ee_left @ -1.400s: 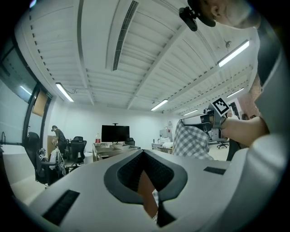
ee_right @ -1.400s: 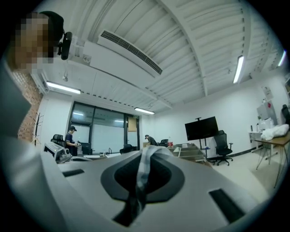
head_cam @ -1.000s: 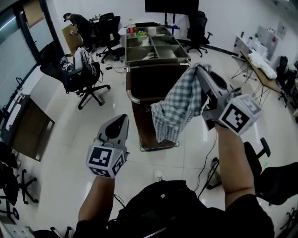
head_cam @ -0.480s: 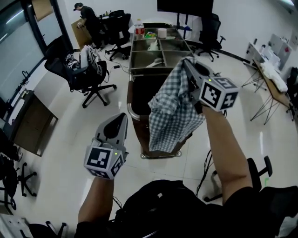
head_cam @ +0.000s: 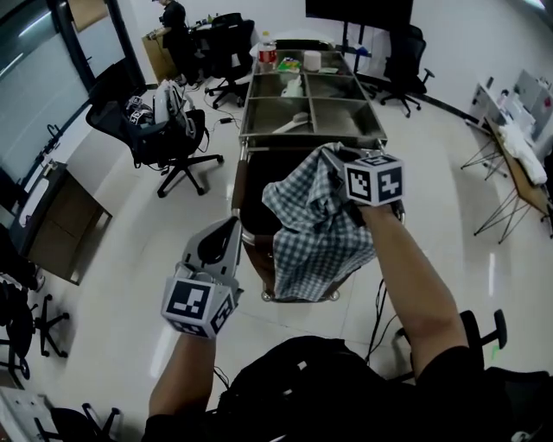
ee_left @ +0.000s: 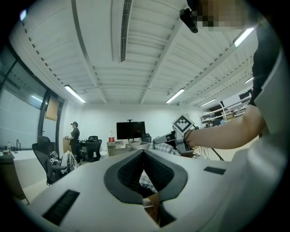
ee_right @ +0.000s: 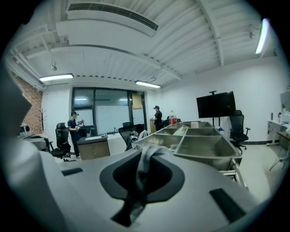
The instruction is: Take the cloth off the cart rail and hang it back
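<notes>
The person is holding the right hand-held gripper (head_cam: 333, 155) out over the near end of the cart (head_cam: 346, 116). Its jaws are clamping a bunched corner of the checked cloth (head_cam: 315, 233). In the right gripper view a grey twist of that cloth (ee_right: 144, 165) is running up between the jaws of the hand-held gripper (ee_right: 147, 152) and folding over their tips.

The rest of the cloth is hanging loose below the grip, spreading in front of the cart's dark lower bin. It is off the rail (head_cam: 236, 186), which is showing bare along the cart's left side. Whether the cloth's bottom edge is touching the cart cannot be told.

The left hand-held gripper (head_cam: 232, 223) is hovering to the left of the cloth, near the cart's near left corner and apart from both. In the left gripper view the jaws of this hand-held gripper (ee_left: 144, 152) are meeting at their tips with nothing between them. The cloth and the right forearm are showing beyond.

The cart's steel trays are lying open at the top, and a bottle (head_cam: 266, 53) is standing at their far end. An office chair (head_cam: 168, 129) piled with bags is sitting on the pale floor (head_cam: 130, 259) to the left. A person (head_cam: 173, 15) is standing far back by the desks.
</notes>
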Demonstrator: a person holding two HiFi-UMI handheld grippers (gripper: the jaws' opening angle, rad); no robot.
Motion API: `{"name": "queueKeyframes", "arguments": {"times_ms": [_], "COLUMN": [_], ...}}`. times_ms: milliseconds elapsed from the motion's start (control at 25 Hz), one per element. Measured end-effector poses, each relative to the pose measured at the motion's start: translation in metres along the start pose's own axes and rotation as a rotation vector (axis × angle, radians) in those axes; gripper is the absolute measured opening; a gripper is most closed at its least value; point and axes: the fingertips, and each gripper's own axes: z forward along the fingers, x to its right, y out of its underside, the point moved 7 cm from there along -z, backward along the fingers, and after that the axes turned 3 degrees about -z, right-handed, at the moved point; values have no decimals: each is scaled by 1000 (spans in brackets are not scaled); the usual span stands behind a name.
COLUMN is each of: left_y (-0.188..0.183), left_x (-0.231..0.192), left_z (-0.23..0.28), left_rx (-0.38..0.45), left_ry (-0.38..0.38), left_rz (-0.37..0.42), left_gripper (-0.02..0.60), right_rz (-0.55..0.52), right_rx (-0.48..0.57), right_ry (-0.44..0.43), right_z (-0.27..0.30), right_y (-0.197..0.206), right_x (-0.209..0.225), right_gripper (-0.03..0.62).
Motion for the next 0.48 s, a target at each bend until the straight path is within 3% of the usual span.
{"name": "queueKeyframes", "arguments": {"times_ms": [280,480], "left_y": [8,5], "left_x": [0,7], "left_z": [8,4], "left_rx": [0,7], "left_ry": [-2,22], "left_rz": [33,7], "left_gripper": [-2,-2], "right_rz": [-13,12], "right_rx": [-99,-238], "right_ry": [-69,-98], "right_z": [14,15], "right_y": [14,37], "right_x": [-6,-14], "right_gripper": [200,246]}}
